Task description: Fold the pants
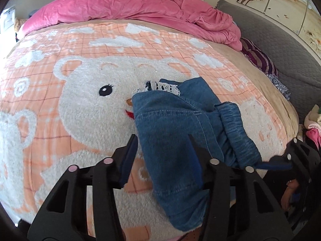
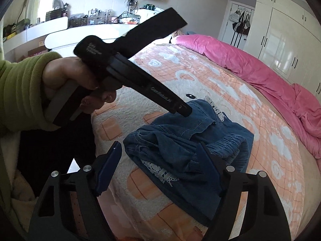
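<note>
I am finishing the fold: the denim pants (image 1: 176,140) are lying bundled, lace trim showing, on the bear blanket (image 1: 84,104) — still loose. My left gripper (image 1: 162,140) and right gripper (image 2: 160,148) are both gaping around cloth, pinching nothing.

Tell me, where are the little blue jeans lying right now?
The jeans lie bunched on the bear-print blanket, over the bear's mouth, just ahead of both grippers; the pink duvet is heaped along the bed's far edge.
</note>
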Demonstrator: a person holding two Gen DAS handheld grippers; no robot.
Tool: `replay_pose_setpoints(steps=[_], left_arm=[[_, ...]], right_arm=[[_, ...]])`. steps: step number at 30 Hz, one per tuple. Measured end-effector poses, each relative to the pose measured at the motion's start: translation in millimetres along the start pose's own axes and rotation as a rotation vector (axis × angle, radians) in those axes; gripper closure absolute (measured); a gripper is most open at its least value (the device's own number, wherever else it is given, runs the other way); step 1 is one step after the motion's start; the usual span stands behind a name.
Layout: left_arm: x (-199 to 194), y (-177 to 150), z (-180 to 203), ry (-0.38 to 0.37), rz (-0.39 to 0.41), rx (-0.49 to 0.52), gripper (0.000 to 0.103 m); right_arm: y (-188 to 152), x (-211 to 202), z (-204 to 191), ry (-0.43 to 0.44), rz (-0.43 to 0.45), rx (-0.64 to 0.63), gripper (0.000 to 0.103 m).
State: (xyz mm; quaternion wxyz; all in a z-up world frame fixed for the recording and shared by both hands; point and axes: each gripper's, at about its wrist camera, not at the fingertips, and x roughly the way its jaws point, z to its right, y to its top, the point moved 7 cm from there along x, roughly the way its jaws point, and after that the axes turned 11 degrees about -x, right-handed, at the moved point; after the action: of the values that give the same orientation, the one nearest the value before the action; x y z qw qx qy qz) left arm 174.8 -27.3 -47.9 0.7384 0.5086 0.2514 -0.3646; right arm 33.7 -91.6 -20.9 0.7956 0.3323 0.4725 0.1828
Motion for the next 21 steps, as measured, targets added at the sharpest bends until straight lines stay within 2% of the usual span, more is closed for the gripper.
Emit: replay_pose_setpoints(steps=[2,8,9,10,12,17,21], left_arm=[[10.1,4.9,1.1,-0.003,-0.016,0.004,0.073],[44.0,13.9,-4.3,0.021,-0.061,-0.010,0.073],[46.7,14.3,-4.8,0.022,-0.064,-0.012,0.073],[47.9,14.7,-5.0,0.023,-0.065,-0.010,0.073],[49.3,15.8,-6.2,0.020,-0.067,-0.016,0.073],[49.8,15.5,-7.6,0.009,-0.069,-0.025,0.072],[49.1,15.2,-8.5,-0.003,-0.066,-0.036,0.072]], right_arm=[[0.3,5.2,0.6,-0.010,-0.012,-0.031,0.033],[-3.7,33.3,4.4,-0.045,-0.091,-0.145,0.047],[-5.6,37.9,4.4,-0.046,-0.100,-0.160,0.055],[-6.6,41.4,3.5,-0.036,-0.099,-0.168,0.078],[-9.1,42.9,1.3,0.019,-0.097,-0.161,0.094],[-14.6,15.1,-6.8,0.097,-0.058,-0.168,0.097],[-40.9,27.0,-11.2,0.076,-0.169,-0.205,0.097]])
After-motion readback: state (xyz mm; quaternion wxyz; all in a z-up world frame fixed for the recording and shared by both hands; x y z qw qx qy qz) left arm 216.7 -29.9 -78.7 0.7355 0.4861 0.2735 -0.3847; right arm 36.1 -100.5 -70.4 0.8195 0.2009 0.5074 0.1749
